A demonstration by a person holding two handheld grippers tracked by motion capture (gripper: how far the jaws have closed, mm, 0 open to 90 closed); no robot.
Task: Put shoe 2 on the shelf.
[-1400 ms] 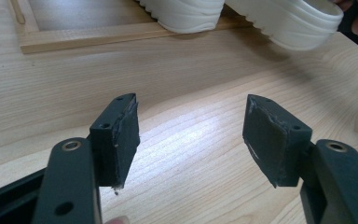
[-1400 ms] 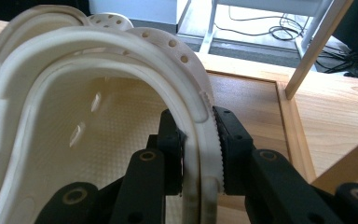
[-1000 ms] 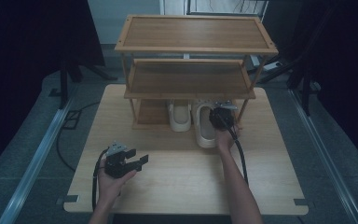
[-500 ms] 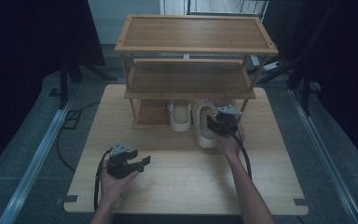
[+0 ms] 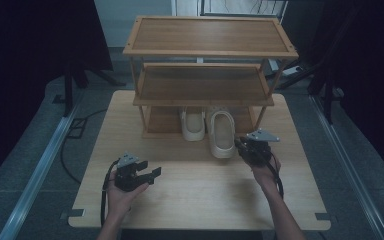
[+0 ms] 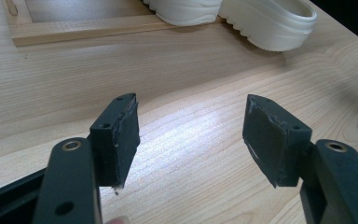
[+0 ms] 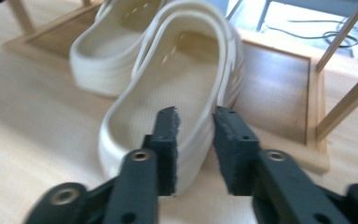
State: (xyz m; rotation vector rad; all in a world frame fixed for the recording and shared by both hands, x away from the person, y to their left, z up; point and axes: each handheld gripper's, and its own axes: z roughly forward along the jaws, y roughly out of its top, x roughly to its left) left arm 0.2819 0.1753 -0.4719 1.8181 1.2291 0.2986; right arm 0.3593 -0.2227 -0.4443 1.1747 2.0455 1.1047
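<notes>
Clog, cream foam, right of pair [image 5: 223, 135]: lies on the counter [image 5: 200, 195], toe on the lowest board of the wooden shoe rack [image 5: 210, 50], heel toward the person; its mate [image 5: 192, 125] sits just beside it, further in. Right hand-held gripper [image 7: 195, 122]: jaws have just been closing, now straddling the clog's side wall near the heel, one inside, one outside; whether the pads press yet I cannot tell. Left hand-held gripper [image 6: 191, 135]: open, empty, above bare counter, well apart. Handling: seat both pads squarely on the wall; foam likely flexes, so grip firmly, then move the clog straight, clear of its mate.
</notes>
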